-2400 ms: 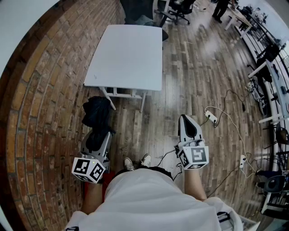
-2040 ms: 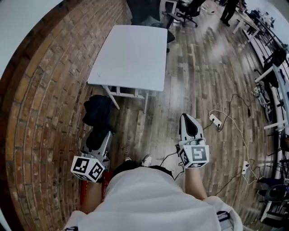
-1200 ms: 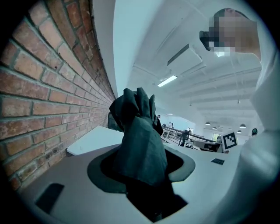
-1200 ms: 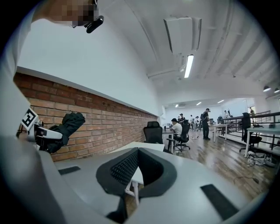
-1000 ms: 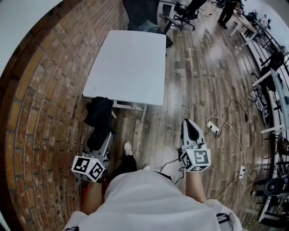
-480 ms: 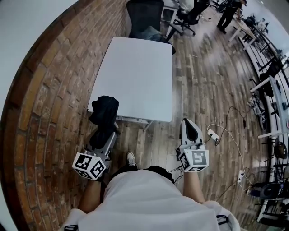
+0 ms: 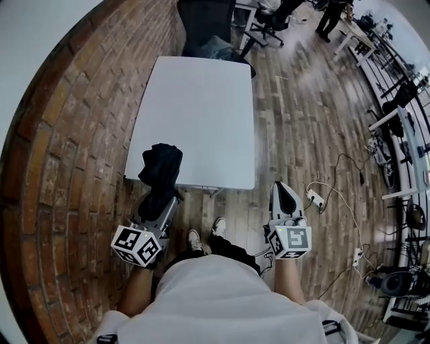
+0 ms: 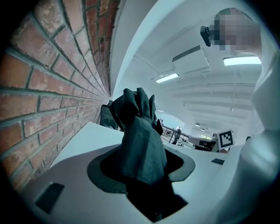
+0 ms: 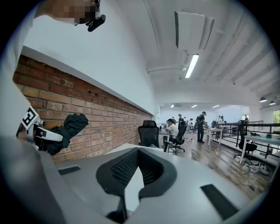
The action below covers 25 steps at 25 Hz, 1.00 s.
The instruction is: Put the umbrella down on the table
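The left claw (image 7: 164,200) grips the folded dark umbrella (image 7: 161,168), which sticks out ahead of its jaws over the near edge of the desk (image 7: 201,101). The right claw (image 7: 283,190), closed and empty, hangs well apart.

The umbrella (image 7: 161,171) is seen as black throughout, though its folded cloth is rendered in a dark, faintly greenish tone in the left gripper view. The table (image 7: 201,101) is coloured plain white. The wall (image 7: 67,134) is patterned in red-brown bricks divided by pale mortar lines. The floor (image 7: 309,114) is laid in grey-brown wooden planks. The left gripper (image 7: 163,196) and the right gripper (image 7: 282,190) are finished in light grey. The right gripper's pads (image 9: 120,168) are black and ribbed. Each gripper's cube is marked with black squares on white. A white shirt (image 7: 222,302) is worn by the person, and the chair (image 7: 205,20) is covered in black.
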### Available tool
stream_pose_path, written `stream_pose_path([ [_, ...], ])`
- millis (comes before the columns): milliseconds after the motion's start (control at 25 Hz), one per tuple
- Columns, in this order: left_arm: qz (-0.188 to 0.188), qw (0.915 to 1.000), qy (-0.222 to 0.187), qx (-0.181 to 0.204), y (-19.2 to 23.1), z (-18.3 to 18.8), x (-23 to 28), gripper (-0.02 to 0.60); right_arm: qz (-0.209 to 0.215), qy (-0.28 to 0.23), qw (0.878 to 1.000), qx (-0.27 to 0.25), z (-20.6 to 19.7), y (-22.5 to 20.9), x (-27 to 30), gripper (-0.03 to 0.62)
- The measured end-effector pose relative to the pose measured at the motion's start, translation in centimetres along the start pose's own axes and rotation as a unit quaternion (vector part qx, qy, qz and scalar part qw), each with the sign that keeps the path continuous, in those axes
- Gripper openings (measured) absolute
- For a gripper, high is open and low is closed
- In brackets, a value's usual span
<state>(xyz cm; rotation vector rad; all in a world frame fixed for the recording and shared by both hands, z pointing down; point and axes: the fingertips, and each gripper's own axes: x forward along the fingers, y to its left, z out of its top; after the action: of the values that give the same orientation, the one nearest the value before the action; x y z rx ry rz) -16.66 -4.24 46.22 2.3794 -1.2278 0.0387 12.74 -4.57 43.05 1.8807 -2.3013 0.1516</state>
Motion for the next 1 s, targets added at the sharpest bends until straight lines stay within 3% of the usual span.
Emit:
stream_pose_path([
  [360, 0.026, 0.9995, -0.015, 0.010, 0.0, 2.5, 3.2, 0.232, 0.036, -0.040, 0.999, -0.003, 3.2, -2.0, 5.7, 0.020],
  [1000, 0.051, 0.9983, -0.025, 0.010, 0.1, 3.7, 6.3, 0.232, 0.064, -0.043, 0.997, -0.008, 4.1, -4.2, 9.6, 0.020],
])
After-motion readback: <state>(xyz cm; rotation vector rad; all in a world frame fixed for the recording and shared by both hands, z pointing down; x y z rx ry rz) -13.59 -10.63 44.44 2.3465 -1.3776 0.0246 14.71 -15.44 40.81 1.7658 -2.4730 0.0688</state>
